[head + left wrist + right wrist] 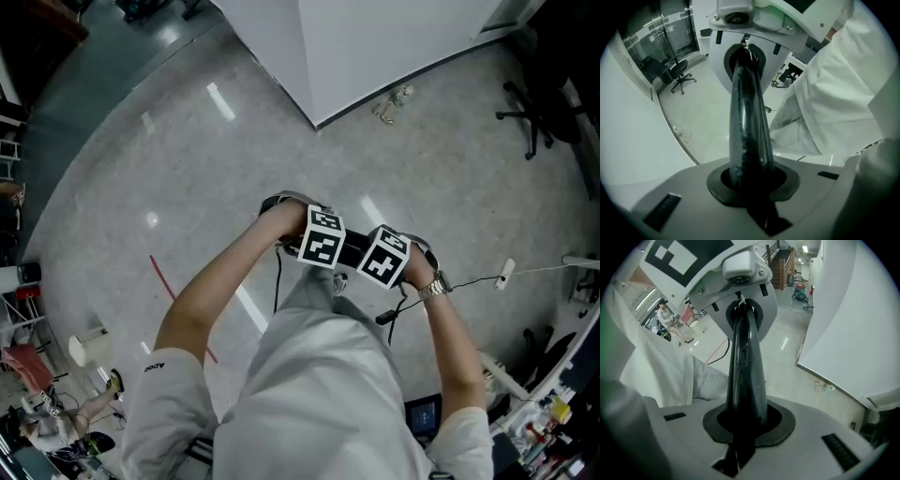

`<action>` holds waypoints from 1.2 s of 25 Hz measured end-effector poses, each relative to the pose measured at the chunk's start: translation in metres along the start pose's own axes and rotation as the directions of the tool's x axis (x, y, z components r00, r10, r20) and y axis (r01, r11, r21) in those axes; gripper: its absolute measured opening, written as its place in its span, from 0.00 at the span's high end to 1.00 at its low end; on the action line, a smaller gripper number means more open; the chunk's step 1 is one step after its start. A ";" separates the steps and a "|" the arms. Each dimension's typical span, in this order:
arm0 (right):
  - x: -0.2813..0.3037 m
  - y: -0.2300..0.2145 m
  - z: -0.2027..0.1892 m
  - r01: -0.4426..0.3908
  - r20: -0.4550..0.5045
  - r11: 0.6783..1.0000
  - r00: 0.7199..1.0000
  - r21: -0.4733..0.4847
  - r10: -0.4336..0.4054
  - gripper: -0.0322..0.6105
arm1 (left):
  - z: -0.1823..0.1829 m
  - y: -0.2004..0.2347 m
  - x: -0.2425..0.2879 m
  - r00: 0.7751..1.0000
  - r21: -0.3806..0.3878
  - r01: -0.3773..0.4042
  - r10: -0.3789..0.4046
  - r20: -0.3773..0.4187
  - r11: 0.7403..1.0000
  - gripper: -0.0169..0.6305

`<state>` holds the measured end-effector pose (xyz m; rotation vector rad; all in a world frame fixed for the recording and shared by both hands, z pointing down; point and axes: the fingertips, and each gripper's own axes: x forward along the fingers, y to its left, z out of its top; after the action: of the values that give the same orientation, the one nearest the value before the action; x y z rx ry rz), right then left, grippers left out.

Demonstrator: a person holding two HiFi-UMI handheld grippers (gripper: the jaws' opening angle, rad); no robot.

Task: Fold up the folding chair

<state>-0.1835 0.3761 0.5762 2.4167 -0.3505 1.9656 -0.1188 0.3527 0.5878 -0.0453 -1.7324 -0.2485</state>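
White shirt [319, 394] fills the foreground; left gripper [746, 93] and right gripper [744, 348] sit close together at the waist, jaws clenched, empty. No folding chair shows anywhere on the grey floor [187, 169], so I cannot tell its direction.

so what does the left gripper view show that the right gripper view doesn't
Only the left gripper view: a black office chair beside a glass wall. Only the right gripper view: a distant person and a staircase. Both: jaws together with nothing between them, on the left gripper and the right gripper alike, plus the white partition and the wearer's white clothes.
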 end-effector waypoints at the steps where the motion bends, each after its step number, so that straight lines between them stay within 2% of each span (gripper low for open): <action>1: 0.000 -0.007 -0.001 -0.004 0.002 1.000 1.000 -0.001 0.004 0.88 | 0.001 0.007 0.000 1.000 -0.011 0.013 -0.013 0.003 1.000 0.89; 8: -0.002 -0.061 0.000 -0.066 0.001 0.998 0.998 0.014 0.066 0.88 | 0.002 0.063 -0.003 0.997 -0.086 0.034 -0.029 0.066 0.996 0.89; 18: 0.001 -0.109 0.008 -0.103 -0.103 0.995 0.989 0.000 0.102 0.88 | -0.008 0.110 -0.006 0.991 -0.059 0.070 -0.062 0.120 0.996 0.89; 21: 0.003 -0.117 0.012 -0.120 -0.120 0.993 0.986 -0.022 0.116 0.88 | -0.012 0.116 -0.005 0.990 -0.076 0.063 -0.052 0.133 0.995 0.89; 23: 0.004 -0.127 0.019 -0.106 -0.115 0.993 0.988 -0.050 0.100 0.88 | -0.019 0.123 -0.006 0.990 -0.115 0.054 -0.038 0.135 0.992 0.89; 26: 0.004 -0.146 0.034 -0.100 -0.124 0.985 0.989 -0.141 0.083 0.88 | -0.032 0.135 -0.011 0.989 -0.199 0.044 -0.015 0.145 0.979 0.89; 30: 0.005 -0.169 0.065 -0.129 -0.148 0.946 0.985 -0.296 0.088 0.88 | -0.056 0.149 -0.019 0.983 -0.334 0.010 0.052 0.175 0.942 0.89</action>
<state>-0.0899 0.5304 0.5899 2.1068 -0.7382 1.9310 -0.0355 0.4891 0.5988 -0.3446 -1.8529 -0.5352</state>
